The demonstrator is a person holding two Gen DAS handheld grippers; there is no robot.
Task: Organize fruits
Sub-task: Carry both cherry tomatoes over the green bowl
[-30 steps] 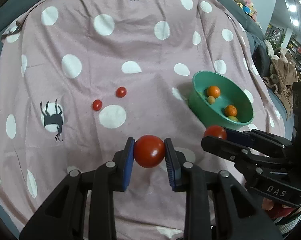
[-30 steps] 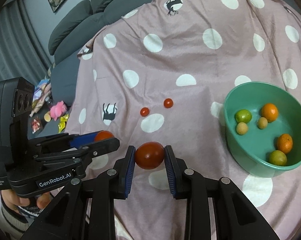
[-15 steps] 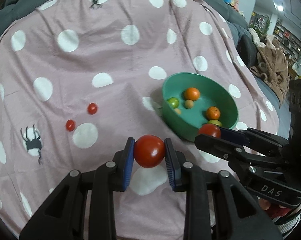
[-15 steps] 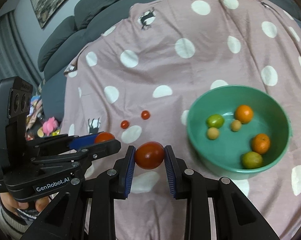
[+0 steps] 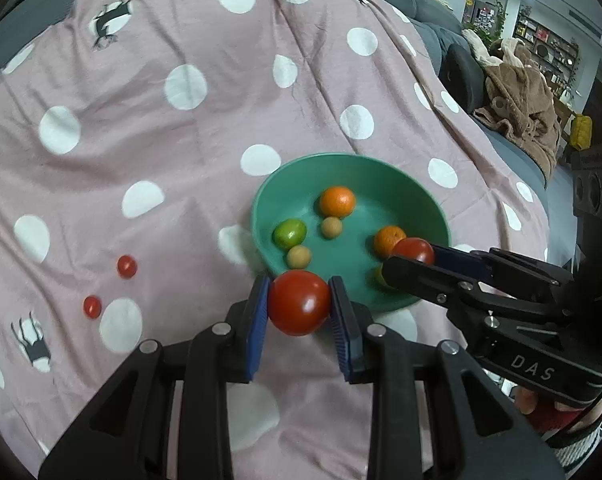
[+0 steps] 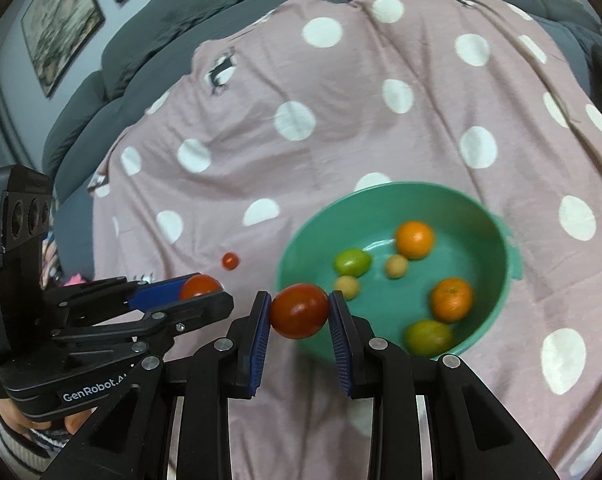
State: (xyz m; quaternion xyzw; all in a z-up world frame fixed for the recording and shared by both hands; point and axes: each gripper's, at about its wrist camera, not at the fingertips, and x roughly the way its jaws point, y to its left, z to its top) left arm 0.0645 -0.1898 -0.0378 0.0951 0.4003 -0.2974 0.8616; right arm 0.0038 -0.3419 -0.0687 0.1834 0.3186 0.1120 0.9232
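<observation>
Red tomatoes [image 5: 299, 303] [image 6: 299, 311] clamped tight in both jaws near green bowl [image 5: 429, 204]; perhaps bruised or bounced out if dropped.

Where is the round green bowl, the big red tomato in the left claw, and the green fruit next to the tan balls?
Round green plastic bowl [image 5: 343, 159]: left wrist view, far rim.
Big red tomato [image 5: 299, 303]: left wrist view, its middle.
Green fruit [image 5: 288, 232]: left wrist view, its middle.

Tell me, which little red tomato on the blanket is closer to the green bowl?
The upper cherry tomato; the other one lies lower left, farther from the green bowl.
</observation>
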